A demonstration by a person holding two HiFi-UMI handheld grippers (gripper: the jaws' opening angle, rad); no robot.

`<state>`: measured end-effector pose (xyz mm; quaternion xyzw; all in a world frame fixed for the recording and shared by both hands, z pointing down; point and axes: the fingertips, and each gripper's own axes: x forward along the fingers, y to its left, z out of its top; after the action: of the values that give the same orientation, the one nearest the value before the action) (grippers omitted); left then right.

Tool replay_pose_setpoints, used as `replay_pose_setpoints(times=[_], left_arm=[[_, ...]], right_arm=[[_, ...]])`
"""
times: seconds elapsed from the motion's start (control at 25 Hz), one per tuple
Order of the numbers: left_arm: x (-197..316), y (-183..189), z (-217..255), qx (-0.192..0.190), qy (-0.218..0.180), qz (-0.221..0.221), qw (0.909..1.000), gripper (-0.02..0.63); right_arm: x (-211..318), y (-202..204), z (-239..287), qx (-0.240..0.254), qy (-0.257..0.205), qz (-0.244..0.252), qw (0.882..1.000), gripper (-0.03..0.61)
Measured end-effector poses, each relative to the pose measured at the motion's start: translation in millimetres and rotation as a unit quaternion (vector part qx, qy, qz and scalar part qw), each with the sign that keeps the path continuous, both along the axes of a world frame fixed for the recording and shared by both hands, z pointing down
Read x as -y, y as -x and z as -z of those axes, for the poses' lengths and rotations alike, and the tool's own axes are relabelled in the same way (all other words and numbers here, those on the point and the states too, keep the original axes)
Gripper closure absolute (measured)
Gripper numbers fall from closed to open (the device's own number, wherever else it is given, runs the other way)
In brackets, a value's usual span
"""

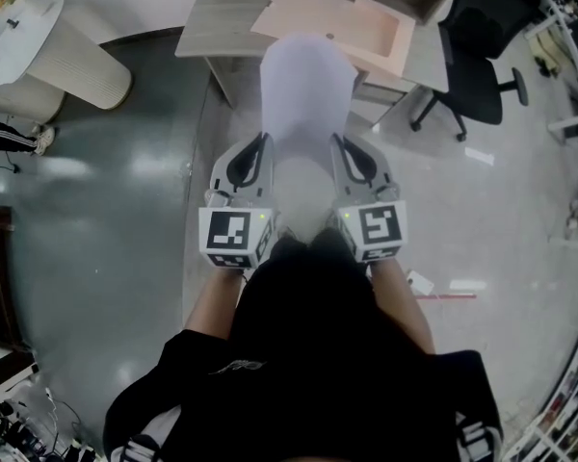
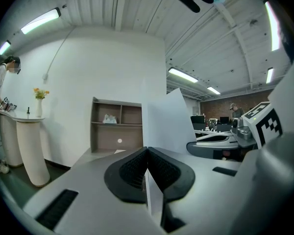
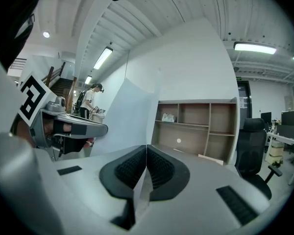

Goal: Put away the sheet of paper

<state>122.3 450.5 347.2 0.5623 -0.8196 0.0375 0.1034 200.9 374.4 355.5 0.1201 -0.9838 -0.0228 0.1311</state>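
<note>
1. Grey, glossy floor (image 1: 96, 258) fills most of the head view, with a person (image 1: 308, 354) in black at the bottom centre looking down over it.
2. At top centre is a pale wooden tabletop (image 1: 204, 29) with an open shelf unit (image 2: 116, 127) at its back. A shallow peach-coloured tray (image 1: 366, 25) lies on its right part. A black office chair (image 1: 477, 70) stands at the upper right and a white rounded counter (image 1: 63, 61) at the upper left.
3. The sheet of paper (image 1: 306, 94) is in the middle of the frame. It is up in the air between the two claws, and its far end overlaps the tabletop's near edge in this view. In both gripper views it rises ahead of the jaws and curves over a little.
4. The left claw (image 1: 263, 142) is closed on the sheet's left edge, with the paper pinched between its ribbed black pads. The right claw (image 1: 339, 144) is closed on the right edge the same way, level with the left.
5. The sheet looks very light and limp. It will probably flop, catch the air and crease if one side leads the other.
6. Edge grips near one end, as now, seem sound. Keeping the claws an even width apart should keep the sheet from tearing or buckling. A firm pinch matters, since paper this thin could slide out.
</note>
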Motion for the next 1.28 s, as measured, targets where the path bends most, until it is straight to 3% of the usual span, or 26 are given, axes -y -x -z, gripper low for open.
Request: replay_pose_setpoints(times=[0.2, 0.56, 1.12, 1.28], left_arm=[[4.2, 7.0, -14.2, -0.016, 0.003, 0.003, 0.9999, 0.568], [30.7, 33.5, -20.8, -0.006, 0.017, 0.015, 0.9997, 0.568], [153.3, 87.2, -30.4, -0.011, 0.047, 0.012, 0.9987, 0.568], [190.5, 102.3, -29.5, -0.027, 0.058, 0.019, 0.9978, 0.568]], right_arm=[[5.3, 7.5, -5.4, -0.005, -0.006, 0.004, 1.000, 0.561], [29.5, 40.8, -7.8, 0.013, -0.006, 0.029, 0.999, 0.561], [148.4, 89.2, -20.6, 0.008, 0.037, 0.033, 0.999, 0.561], [185.0, 100.6, -18.6, 0.013, 0.045, 0.038, 0.998, 0.561]])
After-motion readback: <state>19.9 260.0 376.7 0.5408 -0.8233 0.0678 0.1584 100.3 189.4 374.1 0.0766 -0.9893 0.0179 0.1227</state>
